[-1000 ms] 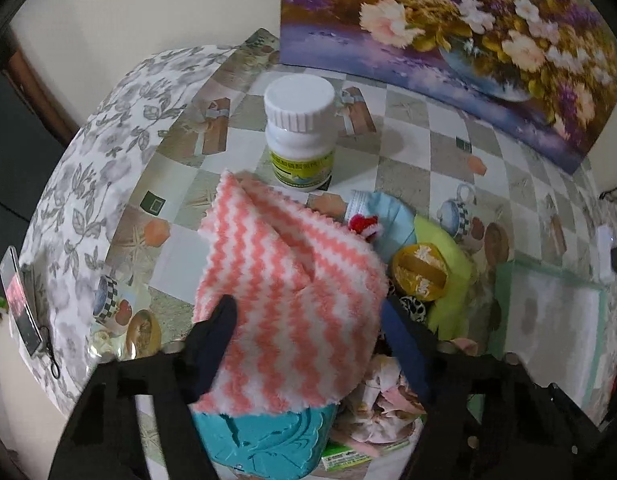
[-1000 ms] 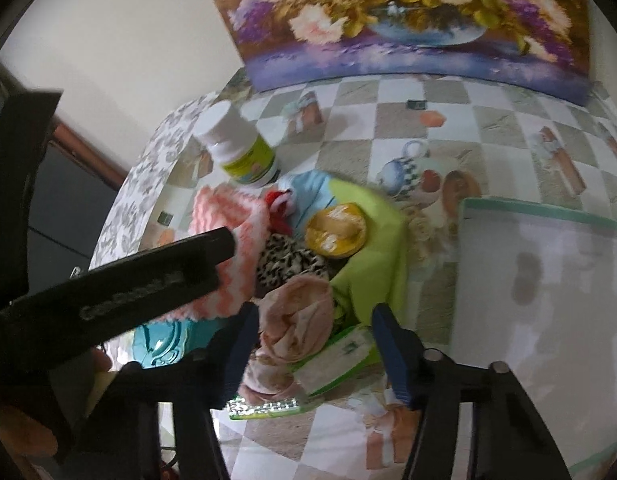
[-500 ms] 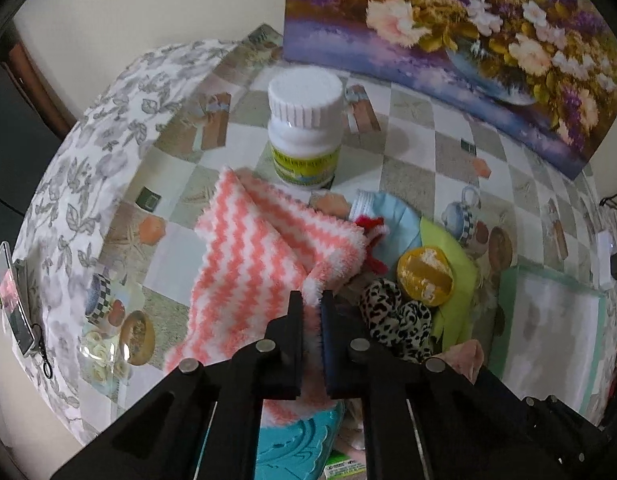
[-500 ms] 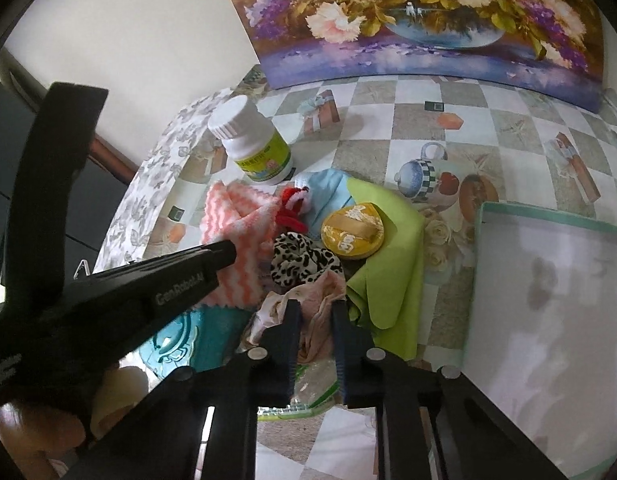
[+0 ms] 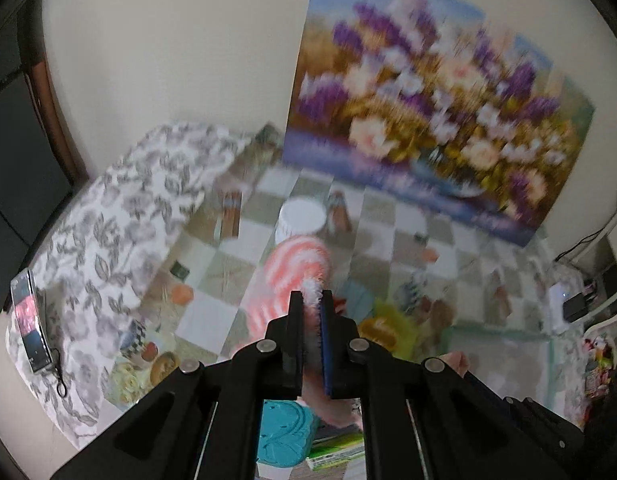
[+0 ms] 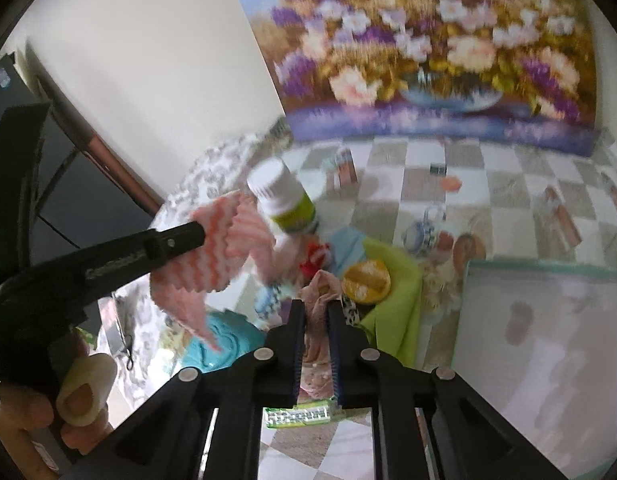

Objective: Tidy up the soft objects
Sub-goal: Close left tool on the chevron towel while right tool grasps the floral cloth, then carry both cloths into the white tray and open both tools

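Note:
My left gripper (image 5: 311, 300) is shut on a pink-and-white zigzag cloth (image 5: 298, 268) and holds it lifted above the table; in the right wrist view the cloth (image 6: 212, 260) hangs from the left gripper (image 6: 198, 234). My right gripper (image 6: 317, 308) is shut on a peach-pink cloth (image 6: 322, 292) and lifts it from the pile. Below lie a lime-green cloth (image 6: 396, 312), a light blue cloth (image 6: 348, 242) and a red soft item (image 6: 314, 258).
A white pill bottle (image 6: 282, 198) stands behind the pile. A round yellow tin (image 6: 366, 280) sits on the green cloth. A teal embossed lid (image 5: 282, 432) and a green packet (image 6: 298, 416) lie near me. A green-rimmed board (image 6: 548, 344) lies right. A flower painting (image 5: 436, 120) leans on the wall.
Both grippers, shut since half a second ago, have risen, lifting the zigzag cloth and the peach cloth off the pile. One second ago both were open.

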Action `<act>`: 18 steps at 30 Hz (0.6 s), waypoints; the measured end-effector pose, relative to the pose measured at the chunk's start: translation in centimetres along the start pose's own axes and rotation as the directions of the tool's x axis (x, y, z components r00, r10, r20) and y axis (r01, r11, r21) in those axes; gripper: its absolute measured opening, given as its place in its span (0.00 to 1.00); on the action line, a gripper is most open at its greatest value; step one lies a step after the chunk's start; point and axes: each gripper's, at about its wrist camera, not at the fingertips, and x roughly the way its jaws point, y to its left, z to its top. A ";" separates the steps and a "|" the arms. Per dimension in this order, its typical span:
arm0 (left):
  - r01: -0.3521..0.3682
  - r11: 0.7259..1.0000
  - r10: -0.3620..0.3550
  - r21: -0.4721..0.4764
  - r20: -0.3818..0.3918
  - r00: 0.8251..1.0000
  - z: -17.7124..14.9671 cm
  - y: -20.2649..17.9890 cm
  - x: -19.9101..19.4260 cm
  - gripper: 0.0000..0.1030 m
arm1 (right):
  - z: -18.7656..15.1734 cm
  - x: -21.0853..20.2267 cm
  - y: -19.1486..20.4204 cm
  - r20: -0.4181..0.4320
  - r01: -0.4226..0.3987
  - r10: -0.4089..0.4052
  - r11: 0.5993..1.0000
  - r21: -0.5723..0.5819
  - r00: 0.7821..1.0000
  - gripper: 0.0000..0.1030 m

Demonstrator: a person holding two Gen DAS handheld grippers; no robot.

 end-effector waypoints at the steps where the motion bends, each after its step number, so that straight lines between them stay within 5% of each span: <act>1: 0.007 1.000 -0.007 0.003 0.017 1.000 0.2 -0.1 -0.7 0.07 | 0.2 -0.6 0.1 0.017 0.000 0.000 1.000 -0.001 1.000 0.12; 9: 0.076 0.995 -0.084 0.062 0.139 0.987 0.2 -2.2 -5.6 0.07 | 1.7 -6.8 -0.4 0.179 0.057 -0.058 0.998 0.012 0.982 0.12; 18: 0.165 0.966 -0.208 0.197 0.225 0.952 -1.2 -6.8 -10.3 0.07 | 1.8 -12.6 -4.5 0.291 0.191 -0.216 0.975 0.114 0.932 0.12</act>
